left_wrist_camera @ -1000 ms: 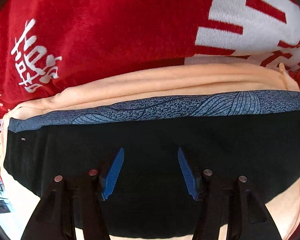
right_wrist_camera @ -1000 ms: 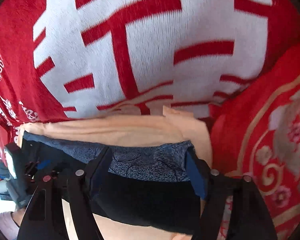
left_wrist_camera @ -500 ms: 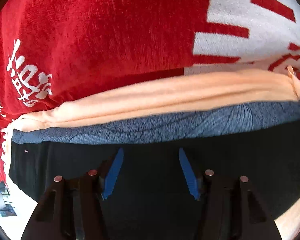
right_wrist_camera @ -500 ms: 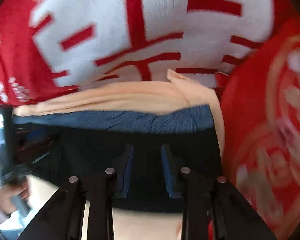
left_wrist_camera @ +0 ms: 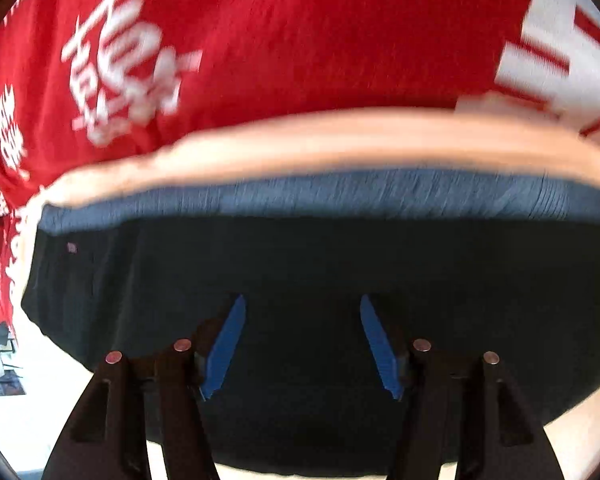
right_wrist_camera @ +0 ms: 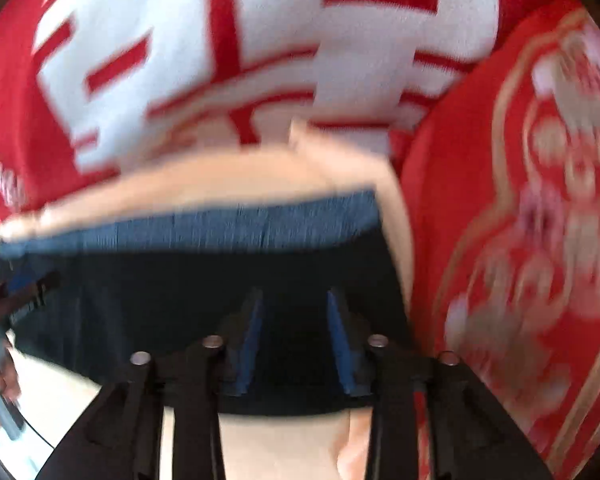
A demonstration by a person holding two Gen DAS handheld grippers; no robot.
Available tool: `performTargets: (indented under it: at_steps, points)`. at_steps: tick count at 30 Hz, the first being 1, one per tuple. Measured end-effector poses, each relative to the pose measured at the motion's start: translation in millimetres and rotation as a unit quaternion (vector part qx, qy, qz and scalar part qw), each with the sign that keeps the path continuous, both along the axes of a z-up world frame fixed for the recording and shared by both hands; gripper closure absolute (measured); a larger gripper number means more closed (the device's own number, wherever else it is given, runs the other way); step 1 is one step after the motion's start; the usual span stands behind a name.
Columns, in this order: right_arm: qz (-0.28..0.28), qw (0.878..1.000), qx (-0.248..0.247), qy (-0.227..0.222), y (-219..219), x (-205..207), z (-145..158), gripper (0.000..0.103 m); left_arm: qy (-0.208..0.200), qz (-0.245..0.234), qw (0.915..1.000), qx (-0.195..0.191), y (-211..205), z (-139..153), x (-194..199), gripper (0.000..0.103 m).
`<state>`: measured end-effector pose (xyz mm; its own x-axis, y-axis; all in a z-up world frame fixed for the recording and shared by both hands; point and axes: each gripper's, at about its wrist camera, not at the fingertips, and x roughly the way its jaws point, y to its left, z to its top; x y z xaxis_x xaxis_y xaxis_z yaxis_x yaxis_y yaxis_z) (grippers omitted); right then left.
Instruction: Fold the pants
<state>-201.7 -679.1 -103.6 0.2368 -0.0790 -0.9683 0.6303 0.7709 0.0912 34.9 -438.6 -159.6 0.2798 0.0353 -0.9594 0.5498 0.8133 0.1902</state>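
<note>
The black pants (left_wrist_camera: pixel 300 264) lie folded on top of a stack, over a blue patterned garment (left_wrist_camera: pixel 340 196) and a peach garment (left_wrist_camera: pixel 320 140). My left gripper (left_wrist_camera: pixel 302 304) hovers open above the black cloth, holding nothing. In the right wrist view the same black pants (right_wrist_camera: pixel 160 288) fill the middle. My right gripper (right_wrist_camera: pixel 294 300) is over their right part, its blue pads narrowly apart and empty. Both views are blurred by motion.
A red cloth with white characters (left_wrist_camera: pixel 260 40) covers the surface behind the stack. A red and gold patterned cloth (right_wrist_camera: pixel 520 220) lies to the right. The left gripper and a hand (right_wrist_camera: pixel 4 332) show at the left edge of the right wrist view.
Both grippers have pulled back and up from the stack. The right gripper narrowed from wide open to a small gap. The black pants stay flat on the stack.
</note>
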Motion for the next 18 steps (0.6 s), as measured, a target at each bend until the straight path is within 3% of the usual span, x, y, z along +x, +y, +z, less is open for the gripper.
performTargets:
  at_steps: [3, 6, 11, 14, 18]
  points:
    - [0.002, 1.000, 0.026, 0.014, 9, -22, -18, 0.063, 0.006, -0.002, 1.0000, 0.006, 13, 0, -6, 0.034]
    - [0.003, 1.000, 0.014, 0.014, 16, -36, -6, 0.063, 0.026, 0.000, 0.9995, 0.019, 24, 5, -9, 0.034]
    - [0.002, 0.998, 0.060, -0.003, 30, -49, 13, 0.063, 0.029, 0.031, 0.9990, 0.015, 62, 29, -5, 0.034]
    - [0.015, 0.994, 0.102, -0.026, 52, -46, 21, 0.063, 0.027, 0.046, 0.9985, 0.013, 90, 38, 4, 0.034]
    - [0.025, 0.978, 0.192, -0.070, 100, -24, 21, 0.063, 0.015, 0.051, 0.9984, 0.018, 134, 46, 30, 0.034]
